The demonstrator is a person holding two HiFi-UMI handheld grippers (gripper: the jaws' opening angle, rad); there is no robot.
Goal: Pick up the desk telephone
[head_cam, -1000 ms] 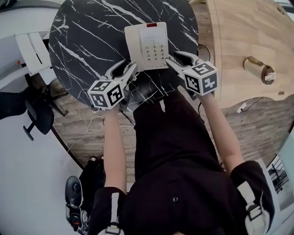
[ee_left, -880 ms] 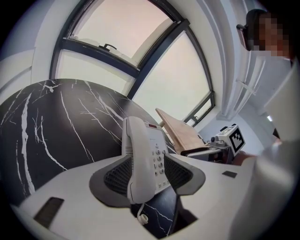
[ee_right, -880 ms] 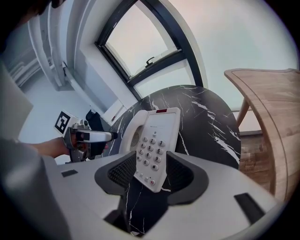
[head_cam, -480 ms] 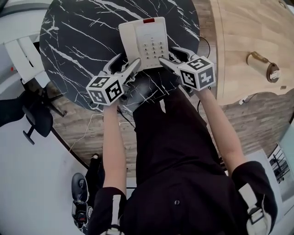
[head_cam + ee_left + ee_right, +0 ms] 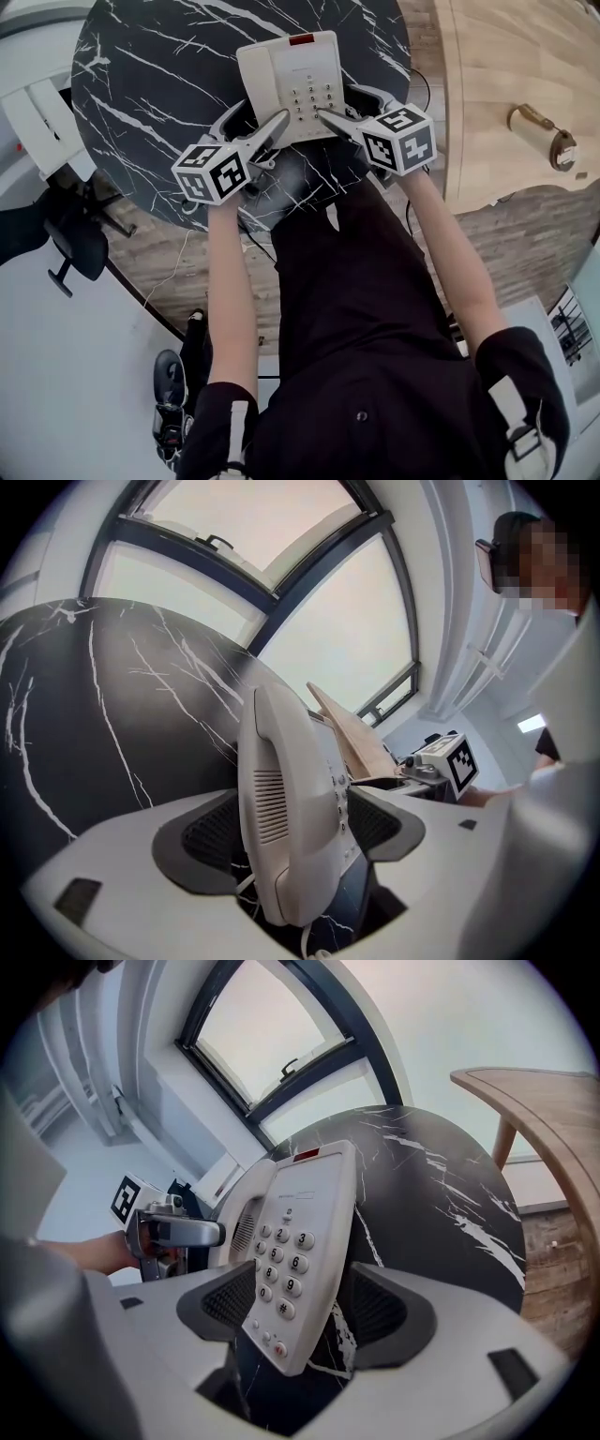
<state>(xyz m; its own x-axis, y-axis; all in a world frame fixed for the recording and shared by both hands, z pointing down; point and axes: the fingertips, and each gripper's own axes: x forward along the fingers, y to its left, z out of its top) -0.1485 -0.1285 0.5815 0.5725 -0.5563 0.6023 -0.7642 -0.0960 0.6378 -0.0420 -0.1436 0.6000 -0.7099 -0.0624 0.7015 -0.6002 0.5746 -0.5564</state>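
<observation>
A cream desk telephone (image 5: 291, 80) with a keypad and a red lamp lies on the round black marble table (image 5: 159, 75). My left gripper (image 5: 258, 114) straddles its near left corner. In the left gripper view the handset side (image 5: 281, 799) stands between the opening jaws (image 5: 295, 827), with a gap at each pad. My right gripper (image 5: 337, 101) straddles the near right corner. In the right gripper view the keypad side (image 5: 300, 1241) sits between its opening jaws (image 5: 295, 1312), and those pads are also apart from it.
A light wooden table (image 5: 506, 56) with a brass cylinder (image 5: 539, 127) stands to the right. A white chair (image 5: 37, 112) and a black office chair (image 5: 66, 234) are at the left. The person's black-clad body fills the near side.
Both grippers have spread their jaws wider and pushed forward, from just short of the phone's near corners to either side of them. The phone lies in the same spot on the table.
</observation>
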